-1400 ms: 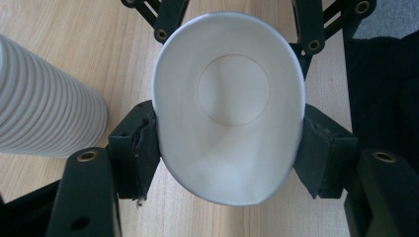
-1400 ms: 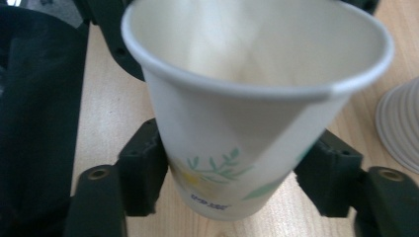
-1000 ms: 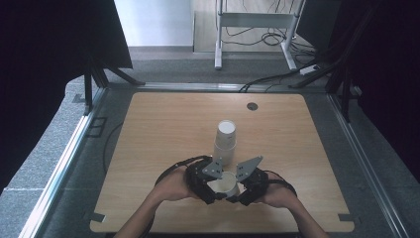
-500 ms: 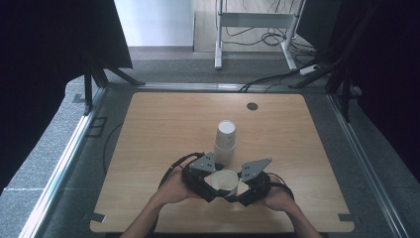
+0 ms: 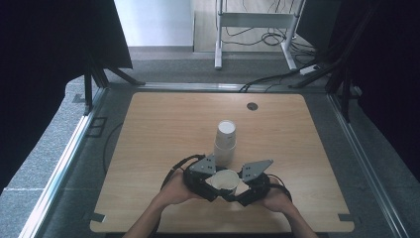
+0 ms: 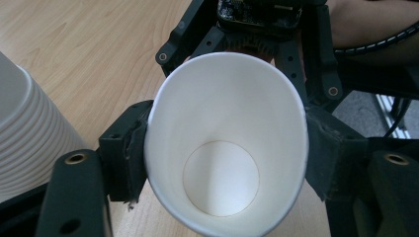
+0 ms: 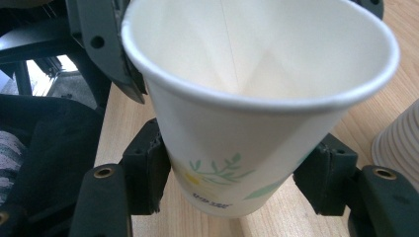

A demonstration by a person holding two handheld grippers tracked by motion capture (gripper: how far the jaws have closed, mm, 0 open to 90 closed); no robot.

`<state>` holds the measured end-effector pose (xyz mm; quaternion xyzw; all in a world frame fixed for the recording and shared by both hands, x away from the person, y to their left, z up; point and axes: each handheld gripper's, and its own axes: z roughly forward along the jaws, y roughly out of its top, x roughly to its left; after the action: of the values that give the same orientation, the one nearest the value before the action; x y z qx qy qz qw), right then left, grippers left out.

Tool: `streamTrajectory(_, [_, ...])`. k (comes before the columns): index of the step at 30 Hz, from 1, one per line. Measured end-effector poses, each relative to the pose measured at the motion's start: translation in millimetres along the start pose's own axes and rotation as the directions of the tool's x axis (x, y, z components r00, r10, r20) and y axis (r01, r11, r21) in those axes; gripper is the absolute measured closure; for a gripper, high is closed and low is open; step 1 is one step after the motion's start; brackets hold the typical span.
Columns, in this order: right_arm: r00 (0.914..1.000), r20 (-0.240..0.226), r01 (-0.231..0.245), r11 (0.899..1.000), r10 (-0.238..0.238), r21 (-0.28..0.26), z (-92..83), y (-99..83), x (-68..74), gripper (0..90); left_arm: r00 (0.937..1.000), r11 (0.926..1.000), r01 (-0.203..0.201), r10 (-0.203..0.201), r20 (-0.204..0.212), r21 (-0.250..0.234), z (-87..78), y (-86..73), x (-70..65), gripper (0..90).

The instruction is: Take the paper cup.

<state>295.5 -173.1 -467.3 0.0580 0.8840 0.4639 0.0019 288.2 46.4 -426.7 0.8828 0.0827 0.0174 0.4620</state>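
A single white paper cup (image 5: 226, 180) with a green leaf print is held over the near middle of the wooden table (image 5: 148, 129), mouth up and tilted. My left gripper (image 5: 204, 179) grips it from the left. Its jaws have just been closing, and in the left gripper view its pads (image 6: 129, 153) squeeze the cup (image 6: 222, 128) into an oval. My right gripper (image 5: 250, 187) holds the same cup from the right, its pads (image 7: 148, 170) pressed on the lower wall of the cup (image 7: 237, 148). A stack of white cups (image 5: 225, 141) stands upright just beyond both grippers.
The stack of cups (image 6: 29, 143) is close beside the left jaw and at the edge of the right gripper view (image 7: 400, 138). A small round cable hole (image 5: 252, 106) lies near the table's far edge. Metal rails and dark curtains flank the table.
The left gripper's jaws have closed in on the cup, which looks more squeezed now. Both hands stayed about where they were near the table's front edge.
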Motion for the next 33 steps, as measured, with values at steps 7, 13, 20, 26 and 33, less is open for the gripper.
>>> streamTrajectory(7, [1.0, -0.001, -0.002, 1.0, 0.002, 0.0, 1.4, -0.5, -0.2, 34.2, 0.9996, 0.9996, -0.021, 0.021, -0.018, 0.017, 0.0, 2.5, -1.9, 30.3])
streamTrajectory(13, [0.9994, 0.031, -0.013, 1.0, 0.013, 0.001, 0.3, -2.4, -1.9, 24.6, 0.9983, 0.9993, -0.024, 0.026, -0.053, 0.03, -4.5, 3.8, -1.4, 30.3])
streamTrajectory(20, [0.9964, 0.079, -0.033, 0.999, 0.032, 0.006, -0.3, -5.3, -4.0, 14.2, 0.995, 0.9989, -0.019, 0.023, -0.098, 0.043, -11.3, 3.0, 0.2, 30.1])
streamTrajectory(26, [0.9924, 0.115, -0.048, 0.999, 0.045, 0.023, -3.6, -8.0, -5.5, 13.0, 0.9909, 0.9987, -0.008, 0.014, -0.134, 0.05, -16.1, -0.4, 2.4, 30.0])
streamTrajectory(33, [0.9867, 0.151, -0.065, 0.997, 0.06, 0.031, -9.8, -10.4, -6.1, 13.0, 0.985, 0.9981, 0.007, 0.003, -0.173, 0.061, -18.7, -5.9, 4.7, 30.0])
